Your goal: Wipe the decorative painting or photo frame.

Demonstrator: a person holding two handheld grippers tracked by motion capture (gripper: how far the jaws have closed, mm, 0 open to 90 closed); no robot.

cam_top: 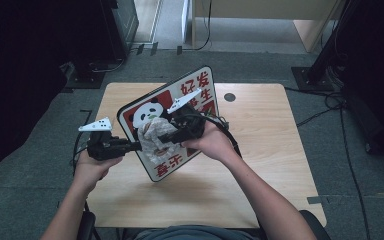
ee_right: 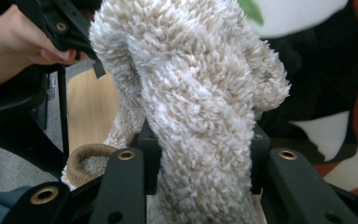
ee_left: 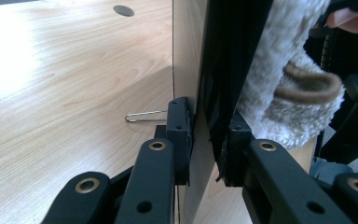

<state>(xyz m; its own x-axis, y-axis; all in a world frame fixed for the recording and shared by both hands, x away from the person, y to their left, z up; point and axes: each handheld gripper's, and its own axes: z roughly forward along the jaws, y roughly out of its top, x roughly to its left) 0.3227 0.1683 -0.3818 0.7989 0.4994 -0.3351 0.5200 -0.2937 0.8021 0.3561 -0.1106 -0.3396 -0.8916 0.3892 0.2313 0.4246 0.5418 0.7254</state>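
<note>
A panda sign board (cam_top: 192, 85) with red characters is held tilted above the wooden table (cam_top: 265, 140). My left gripper (cam_top: 134, 146) is shut on the board's left edge. In the left gripper view the board (ee_left: 189, 60) is edge-on, with the jaws of that gripper (ee_left: 207, 140) clamped on it. A fluffy beige cloth (cam_top: 152, 134) lies against the board's printed face. My right gripper (cam_top: 164, 137) is shut on the cloth. In the right gripper view its jaws (ee_right: 200, 158) squeeze the cloth (ee_right: 191, 93) in front of the panda picture (ee_right: 317, 65). The cloth (ee_left: 284, 74) hangs beside the board.
The table has a round cable hole (cam_top: 229, 97) at its far side. A thin wire loop (ee_left: 142, 115) shows by the board's back. Cables (cam_top: 330, 107) and a dark stand base (cam_top: 310, 77) lie on the floor at the right, and dark equipment (cam_top: 87, 35) stands at the back left.
</note>
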